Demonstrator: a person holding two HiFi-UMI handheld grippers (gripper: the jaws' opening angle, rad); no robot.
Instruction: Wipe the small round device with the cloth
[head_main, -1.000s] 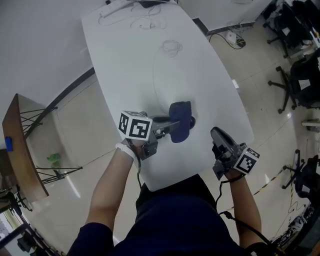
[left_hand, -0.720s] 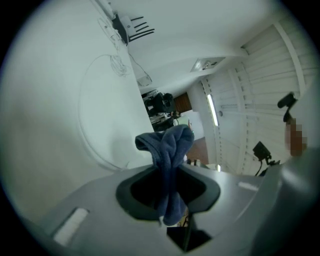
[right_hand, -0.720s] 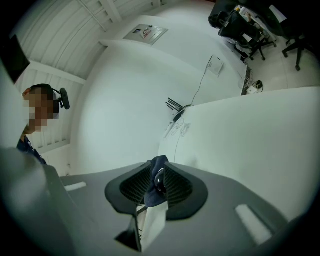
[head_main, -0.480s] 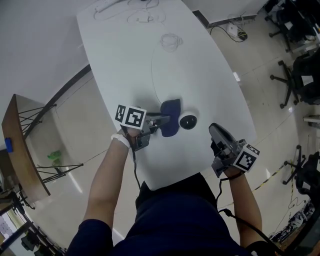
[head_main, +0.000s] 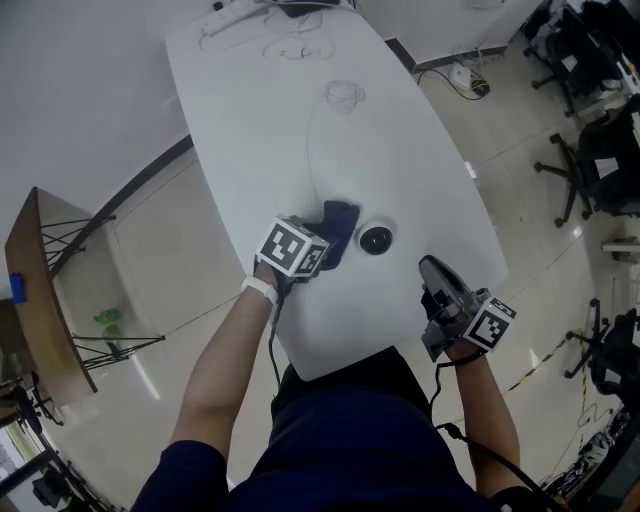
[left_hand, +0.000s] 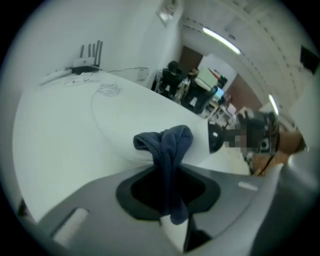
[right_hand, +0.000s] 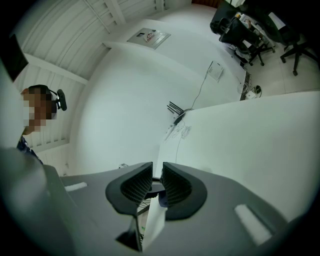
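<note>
- Left gripper (left_hand: 169, 192): smooth grey fingers clamped on a soft, dark-blue cloth (left_hand: 167, 145), which bunches into thick folds beyond the tips.
- Device (head_main: 376, 240): a small, round, glossy black disc on the smooth white counter (head_main: 260, 130), just right of the cloth.
- Right gripper (right_hand: 156, 184): its ribbed black fingers (right_hand: 176, 186) have just been closing. A narrow gap remains with nothing in it. It is at the counter's near right edge.

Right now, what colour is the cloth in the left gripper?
The cloth is dark navy blue, clearest in the left gripper view.
</note>
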